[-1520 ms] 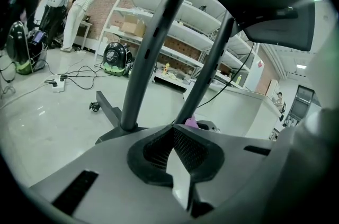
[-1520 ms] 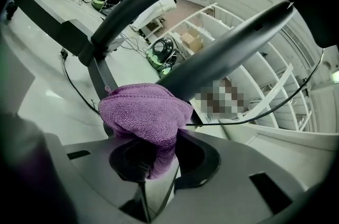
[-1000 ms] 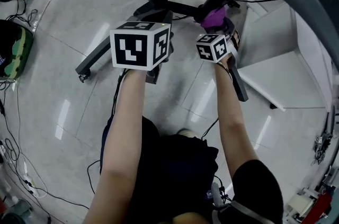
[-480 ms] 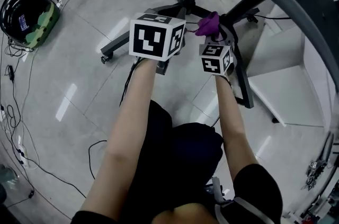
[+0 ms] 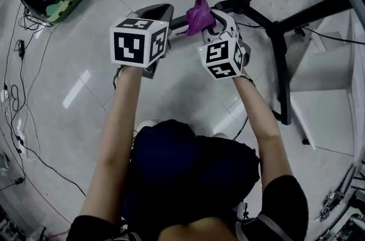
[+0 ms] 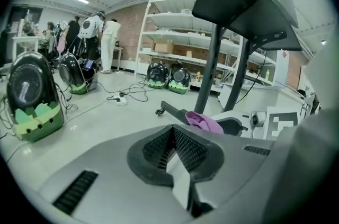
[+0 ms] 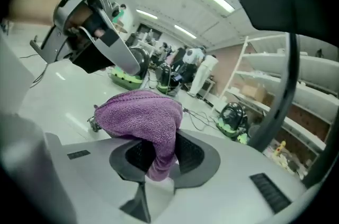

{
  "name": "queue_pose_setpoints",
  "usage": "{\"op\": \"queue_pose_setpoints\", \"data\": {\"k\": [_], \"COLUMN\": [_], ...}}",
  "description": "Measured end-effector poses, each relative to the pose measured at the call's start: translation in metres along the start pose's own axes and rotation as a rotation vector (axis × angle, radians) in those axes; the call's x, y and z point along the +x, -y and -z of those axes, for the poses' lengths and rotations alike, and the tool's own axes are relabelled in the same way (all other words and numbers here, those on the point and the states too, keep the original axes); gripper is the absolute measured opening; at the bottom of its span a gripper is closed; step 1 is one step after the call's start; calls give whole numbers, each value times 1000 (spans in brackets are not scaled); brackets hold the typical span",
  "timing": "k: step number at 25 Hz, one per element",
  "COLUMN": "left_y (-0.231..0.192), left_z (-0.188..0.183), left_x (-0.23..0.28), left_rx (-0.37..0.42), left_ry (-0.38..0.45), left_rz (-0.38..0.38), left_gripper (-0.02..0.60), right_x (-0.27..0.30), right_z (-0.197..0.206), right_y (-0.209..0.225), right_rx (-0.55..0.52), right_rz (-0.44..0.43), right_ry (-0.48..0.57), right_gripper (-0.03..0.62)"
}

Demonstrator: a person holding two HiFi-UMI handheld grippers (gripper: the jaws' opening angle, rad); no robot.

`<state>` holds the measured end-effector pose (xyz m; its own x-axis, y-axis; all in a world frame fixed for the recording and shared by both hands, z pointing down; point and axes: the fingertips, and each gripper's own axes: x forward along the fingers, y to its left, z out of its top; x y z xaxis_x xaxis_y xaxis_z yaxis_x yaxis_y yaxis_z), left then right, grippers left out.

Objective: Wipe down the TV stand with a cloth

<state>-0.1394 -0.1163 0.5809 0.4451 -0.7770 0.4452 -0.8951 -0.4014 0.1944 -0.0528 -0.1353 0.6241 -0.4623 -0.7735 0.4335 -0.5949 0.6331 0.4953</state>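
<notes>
Overhead, the right claw (image 5: pixel 210 26) holds the purple cloth (image 5: pixel 199 13) at 12 o'clock, near the TV stand (image 5: pixel 278 63) leg at 2 o'clock. In the left gripper view, the left claw (image 6: pixel 177 154) is pressed together, empty. In the right gripper view, the claw clamps 1 fold, probably leaving the bulk free for wiping.

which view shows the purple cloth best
Right gripper view: the purple woven cloth fills the centre, pinched in the right tongs, weave visible. Head view shows only a small bunch at the tongs' tip; left gripper view, a distant scrap.
</notes>
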Motion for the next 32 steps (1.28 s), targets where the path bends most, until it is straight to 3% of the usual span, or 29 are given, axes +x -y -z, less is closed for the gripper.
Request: {"op": "queue_pose_setpoints", "data": {"k": [7, 14, 20, 32], "left_y": [-65, -104, -128, -110], "left_z": [61, 114, 148, 154], "left_x": [-34, -44, -43, -28], "left_rx": [-35, -105, -147, -137], "left_ry": [-9, 1, -21, -28], "left_rz": [-64, -119, -157, -120], "left_gripper": [6, 6, 6, 6], "right_x": [37, 54, 76, 92], "right_z": [-51, -55, -51, -32], "right_y": [-88, -145, -177, -170], "right_rx": [-184, -180, -171, -145], "right_rz": [-178, -274, -312, -282], "right_ry": [79, 111, 100, 71], "right_gripper": [98, 98, 98, 98]}}
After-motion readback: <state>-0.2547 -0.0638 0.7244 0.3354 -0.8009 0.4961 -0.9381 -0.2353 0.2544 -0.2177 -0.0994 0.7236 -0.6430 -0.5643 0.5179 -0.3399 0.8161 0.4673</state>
